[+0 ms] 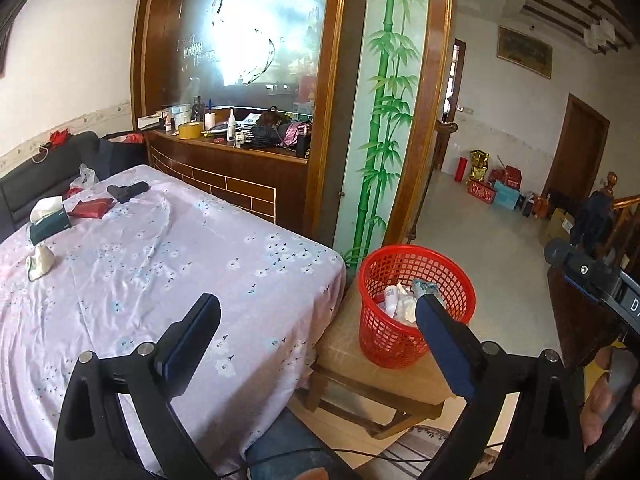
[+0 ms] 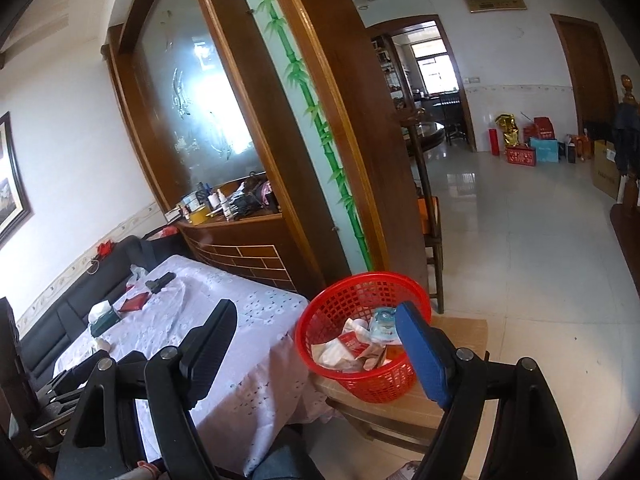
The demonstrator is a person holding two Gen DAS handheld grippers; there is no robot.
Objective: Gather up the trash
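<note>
Left wrist view: we find the left gripper (image 1: 318, 312) spread wide and empty, above the table edge. The red basket (image 1: 384, 336), holding trash, stands on a wooden stool (image 1: 348, 360) beside the clothed table (image 1: 160, 240).

Right wrist view: we find the right gripper (image 2: 316, 320) likewise wide, empty, near the basket.

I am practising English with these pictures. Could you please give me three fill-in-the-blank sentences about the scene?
1. The basket holding trash is ____ in colour.
2. The basket stands on a wooden ____.
3. Both the left gripper and the right gripper are ____, holding nothing.

Missing words: red; stool; open
</note>
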